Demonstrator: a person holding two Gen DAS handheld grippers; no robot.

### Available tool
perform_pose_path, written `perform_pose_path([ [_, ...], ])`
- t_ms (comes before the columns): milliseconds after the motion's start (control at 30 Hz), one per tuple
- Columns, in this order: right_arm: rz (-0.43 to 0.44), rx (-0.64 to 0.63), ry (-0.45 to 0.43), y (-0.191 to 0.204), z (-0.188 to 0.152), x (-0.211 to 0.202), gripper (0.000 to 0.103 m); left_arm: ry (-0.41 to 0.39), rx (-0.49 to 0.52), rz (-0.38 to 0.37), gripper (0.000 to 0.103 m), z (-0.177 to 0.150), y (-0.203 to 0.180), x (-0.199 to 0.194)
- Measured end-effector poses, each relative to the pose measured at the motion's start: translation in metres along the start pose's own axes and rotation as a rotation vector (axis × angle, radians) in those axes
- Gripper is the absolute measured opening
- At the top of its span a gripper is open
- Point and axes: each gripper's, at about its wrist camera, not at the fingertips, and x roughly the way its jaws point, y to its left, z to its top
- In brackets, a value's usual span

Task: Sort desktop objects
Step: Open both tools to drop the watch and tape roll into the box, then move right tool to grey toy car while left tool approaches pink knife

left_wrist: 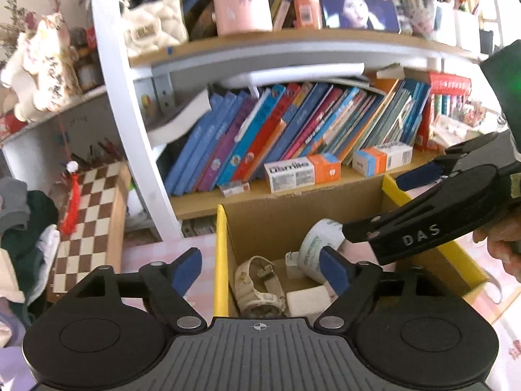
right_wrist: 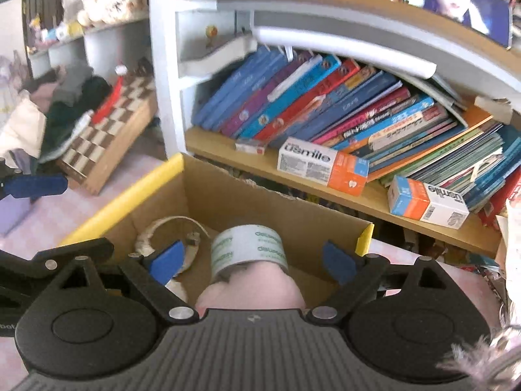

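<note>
A cardboard box with yellow-taped rims (left_wrist: 221, 254) (right_wrist: 136, 189) stands on the pink desk below the bookshelf. Inside lie a roll of clear tape (left_wrist: 317, 244) (right_wrist: 249, 249), a cream wristwatch (left_wrist: 260, 288) (right_wrist: 169, 228) and a white block (left_wrist: 307, 299). My left gripper (left_wrist: 260, 270) is open and empty, straddling the box's left wall. My right gripper (right_wrist: 254, 260) is open above the box; the tape roll sits between its fingers without touching them, and a pink object (right_wrist: 250, 288) lies just under it. The right gripper also shows in the left wrist view (left_wrist: 420, 208).
A bookshelf holds leaning books (left_wrist: 293, 130) (right_wrist: 325, 107) and toothpaste boxes (left_wrist: 302, 171) (right_wrist: 322, 166) (right_wrist: 426, 202) right behind the box. A wooden chessboard (left_wrist: 88, 224) (right_wrist: 107, 137) leans at the left beside piled clothes (left_wrist: 22, 228).
</note>
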Motion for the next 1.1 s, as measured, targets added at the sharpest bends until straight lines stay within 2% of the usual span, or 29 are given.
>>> perform_pose_path([
  [267, 0.020, -0.020, -0.077, 0.021, -0.026, -0.061, 0.094, -0.043, -0.051, -0.009, 0.090, -0.018, 0.006, -0.054],
  [600, -0.042, -0.061, -0.103, 0.041, -0.074, -0.111, 0.096, 0.008, -0.119, 0.007, 0.090, -0.055, 0.014, -0.083],
  [733, -0.068, -0.057, -0.076, 0.045, -0.097, -0.120, 0.100, 0.049, -0.120, 0.004, 0.091, -0.071, 0.011, -0.086],
  [1100, -0.081, 0.000, 0.083, 0.054, -0.153, -0.112, 0.100, 0.134, -0.079, -0.016, 0.091, -0.097, -0.004, -0.085],
])
